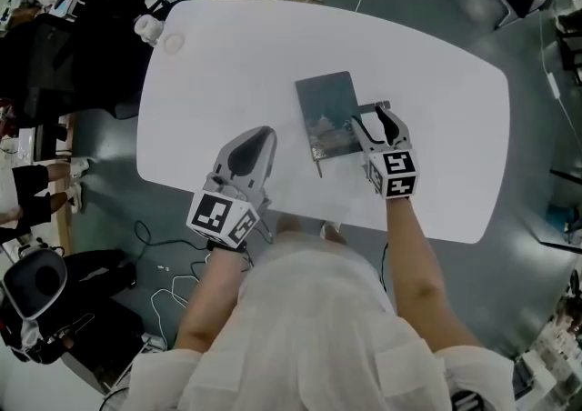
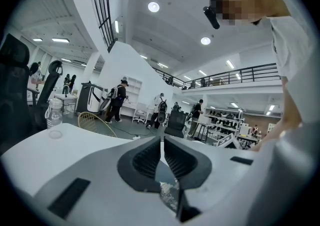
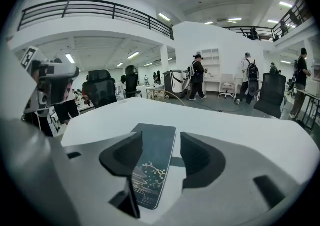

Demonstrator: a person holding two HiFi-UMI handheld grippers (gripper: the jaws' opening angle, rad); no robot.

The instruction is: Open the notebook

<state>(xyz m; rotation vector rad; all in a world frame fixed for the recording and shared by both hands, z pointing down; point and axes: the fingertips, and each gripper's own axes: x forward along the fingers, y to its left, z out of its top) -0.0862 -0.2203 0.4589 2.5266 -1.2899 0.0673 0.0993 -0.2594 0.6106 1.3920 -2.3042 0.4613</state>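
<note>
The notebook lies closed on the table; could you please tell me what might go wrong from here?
1. The right gripper hangs with open jaws at the right edge of the notebook. I cannot tell that they frame the cover alone, so closing could catch the whole notebook and lift it shut.
2. The left gripper is shut, beside the notebook over the bare table. Nothing pins the notebook, so it may slide.

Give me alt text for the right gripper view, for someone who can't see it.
A dark closed notebook with a gold pattern lies flat on a white table, seen between the open jaws of the right hand-held gripper. People stand far behind.
</note>
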